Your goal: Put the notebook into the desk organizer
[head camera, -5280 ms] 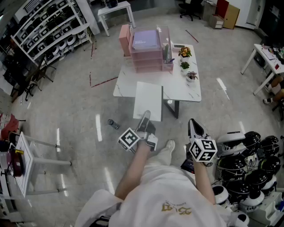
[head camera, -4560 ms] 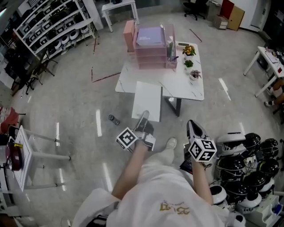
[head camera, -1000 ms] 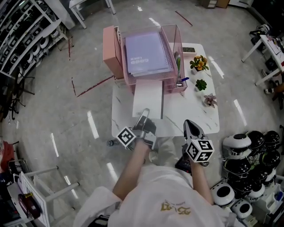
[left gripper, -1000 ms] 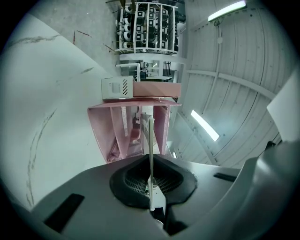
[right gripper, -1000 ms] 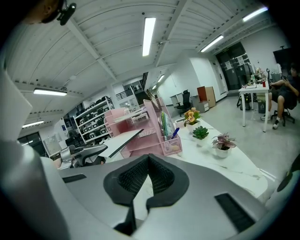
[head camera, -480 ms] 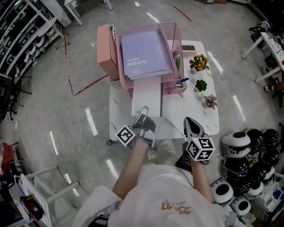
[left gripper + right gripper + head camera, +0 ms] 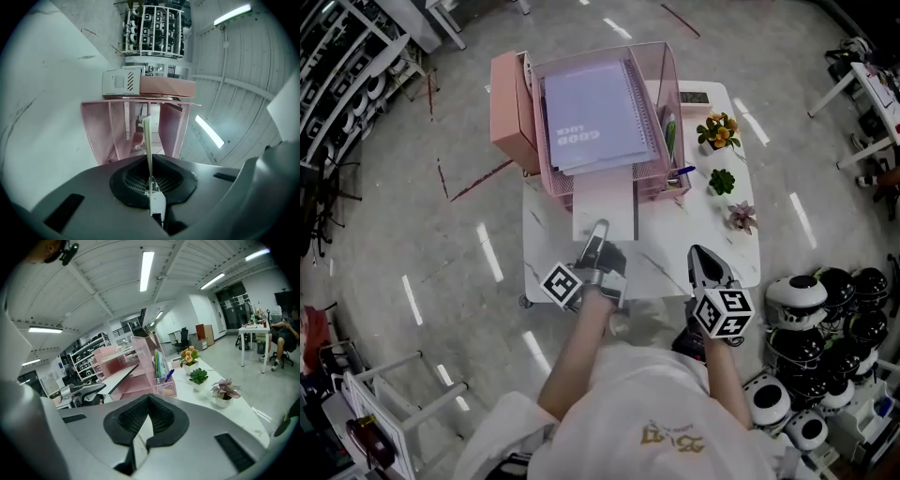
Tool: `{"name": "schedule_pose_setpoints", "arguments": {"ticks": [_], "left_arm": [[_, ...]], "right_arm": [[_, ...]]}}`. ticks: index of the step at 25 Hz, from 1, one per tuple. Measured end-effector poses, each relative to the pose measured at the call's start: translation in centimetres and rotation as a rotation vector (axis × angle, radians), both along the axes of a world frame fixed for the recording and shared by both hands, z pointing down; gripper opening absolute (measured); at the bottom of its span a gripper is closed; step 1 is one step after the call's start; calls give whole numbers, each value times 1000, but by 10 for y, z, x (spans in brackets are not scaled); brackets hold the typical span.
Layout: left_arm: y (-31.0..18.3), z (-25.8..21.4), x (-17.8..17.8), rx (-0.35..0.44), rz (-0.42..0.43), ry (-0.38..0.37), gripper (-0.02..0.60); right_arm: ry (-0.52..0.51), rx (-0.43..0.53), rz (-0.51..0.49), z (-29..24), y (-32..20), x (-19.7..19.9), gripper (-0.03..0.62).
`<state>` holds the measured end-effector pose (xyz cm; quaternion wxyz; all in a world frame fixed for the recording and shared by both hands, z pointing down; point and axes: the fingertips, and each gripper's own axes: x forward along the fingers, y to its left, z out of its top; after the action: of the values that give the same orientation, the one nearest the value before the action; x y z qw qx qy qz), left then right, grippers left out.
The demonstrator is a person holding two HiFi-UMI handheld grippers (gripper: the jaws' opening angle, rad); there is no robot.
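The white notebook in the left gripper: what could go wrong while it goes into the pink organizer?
1. The left gripper holds the notebook in its jaws only at the near edge, so the far end may sag and catch on a shelf of the organizer.
2. A hard push might slide the organizer back on the table, and the right gripper is not steadying it.
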<state>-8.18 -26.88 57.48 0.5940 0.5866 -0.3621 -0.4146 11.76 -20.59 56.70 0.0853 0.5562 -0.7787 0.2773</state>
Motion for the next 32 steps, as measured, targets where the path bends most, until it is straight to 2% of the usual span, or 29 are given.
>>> {"name": "schedule_pose_setpoints", "arguments": {"ticks": [11,15,20,30,32], "left_arm": [[-25,1,1,-13,-26,7,28],[-33,1,-1,-11,-31,-16,28],[-44,-1,-1,-9,-49,0,28],[-48,3,0,-20,-64,-27,54],[-48,6,0,-35,-63,-36,81]], "right_arm": [[1,-9,-3,4,-19,2,9],[1,-7,-3,3,-26,0,9],[-1,-14,-2,6,-32,0,9],[3,-12,-8,6,-39,2,9],[3,-9,-9,5,-39,2,9]]}}
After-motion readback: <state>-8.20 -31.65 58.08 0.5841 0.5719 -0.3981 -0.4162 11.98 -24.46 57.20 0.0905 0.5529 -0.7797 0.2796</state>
